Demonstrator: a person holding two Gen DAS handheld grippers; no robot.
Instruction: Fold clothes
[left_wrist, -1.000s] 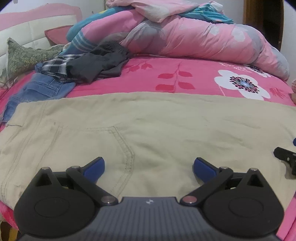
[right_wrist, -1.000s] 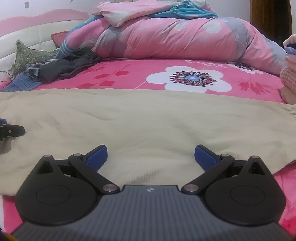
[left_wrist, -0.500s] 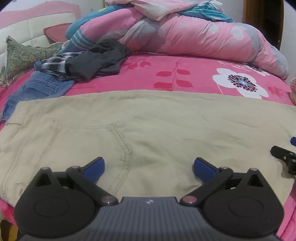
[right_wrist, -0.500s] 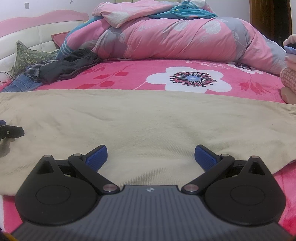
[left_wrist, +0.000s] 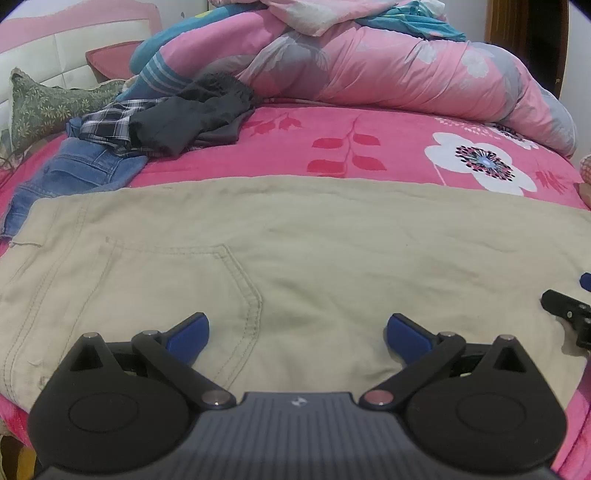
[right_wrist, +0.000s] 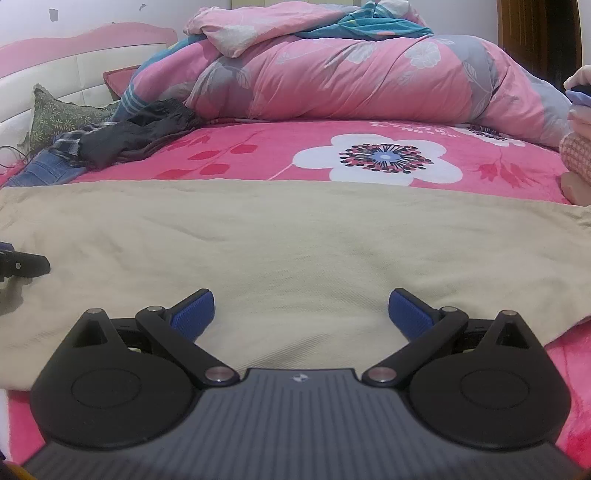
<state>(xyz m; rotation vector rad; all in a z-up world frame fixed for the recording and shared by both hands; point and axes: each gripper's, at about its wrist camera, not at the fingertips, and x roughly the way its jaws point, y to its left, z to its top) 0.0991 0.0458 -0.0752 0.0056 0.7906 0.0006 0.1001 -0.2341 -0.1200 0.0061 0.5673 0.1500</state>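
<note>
Across the near edge of the bed (left_wrist: 388, 147), a pair of khaki trousers (left_wrist: 314, 251) lies spread flat on the pink floral bedspread, its stitched back pocket (left_wrist: 177, 288) facing up towards the waistband end on the left. Low over the pocket end, the left claw (left_wrist: 297, 334) has its blue-padded fingers wide apart, holding nothing. Over the leg end, the right claw (right_wrist: 301, 312) is likewise spread wide and empty above the khaki cloth. Each claw shows at the edge of the other's view. Behind the trousers, at the far left, blue jeans (left_wrist: 77, 170), a plaid garment (left_wrist: 107, 123) and dark grey clothing (left_wrist: 188, 118) lie heaped together. A rolled pink floral duvet (right_wrist: 351, 77) runs along the back of the bed, with a green patterned pillow (left_wrist: 44, 107) at the headboard.
</note>
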